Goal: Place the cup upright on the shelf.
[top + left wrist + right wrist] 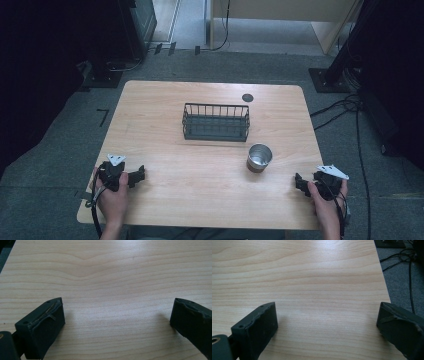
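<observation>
Tin can (259, 158) beside wire basket (216, 122) — contents indiscernible; left gripper (117, 315), right gripper (327, 315) spread wide, empty.

Left hand-held gripper (141, 174): black body, grey three-cornered plate on top, black cable trailing to the lower left of the frame. In its own view, two blocky black jaws with worn pad edges and small screw holes.

Right hand-held gripper (297, 181): same black build, grey plate, black cable at lower right.

Forearms: bare, no sleeves visible.
</observation>
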Motion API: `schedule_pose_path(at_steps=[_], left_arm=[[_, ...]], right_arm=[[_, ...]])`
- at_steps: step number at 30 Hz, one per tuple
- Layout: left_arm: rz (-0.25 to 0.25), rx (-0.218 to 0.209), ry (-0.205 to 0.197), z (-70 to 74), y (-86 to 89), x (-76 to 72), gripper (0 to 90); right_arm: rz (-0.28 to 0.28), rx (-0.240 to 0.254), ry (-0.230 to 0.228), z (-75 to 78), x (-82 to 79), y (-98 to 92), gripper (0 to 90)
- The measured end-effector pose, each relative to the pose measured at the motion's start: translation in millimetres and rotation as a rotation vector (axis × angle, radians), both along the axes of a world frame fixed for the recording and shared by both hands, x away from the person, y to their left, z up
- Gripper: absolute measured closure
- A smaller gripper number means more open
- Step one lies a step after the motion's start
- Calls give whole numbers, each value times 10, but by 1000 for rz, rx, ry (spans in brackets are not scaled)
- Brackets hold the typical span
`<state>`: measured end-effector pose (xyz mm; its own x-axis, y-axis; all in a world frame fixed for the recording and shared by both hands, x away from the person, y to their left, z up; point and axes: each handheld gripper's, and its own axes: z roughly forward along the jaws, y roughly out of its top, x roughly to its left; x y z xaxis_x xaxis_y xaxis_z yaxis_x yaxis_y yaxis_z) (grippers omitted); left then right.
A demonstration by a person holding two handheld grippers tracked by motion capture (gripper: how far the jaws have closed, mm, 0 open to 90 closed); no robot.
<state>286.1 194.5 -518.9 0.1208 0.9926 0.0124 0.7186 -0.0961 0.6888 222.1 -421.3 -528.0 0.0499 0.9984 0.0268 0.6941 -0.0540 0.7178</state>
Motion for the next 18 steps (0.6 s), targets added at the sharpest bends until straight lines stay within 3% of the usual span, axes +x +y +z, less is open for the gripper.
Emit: schedule_pose_path(at_steps=[7, 18], left_arm=[[-1, 1, 1, 1, 1, 0, 0], [0, 0, 0, 0, 0, 0, 0]], right_arm=[[-26, 0, 5, 17, 9, 54, 43], [29, 31, -35, 152, 7, 214, 46]])
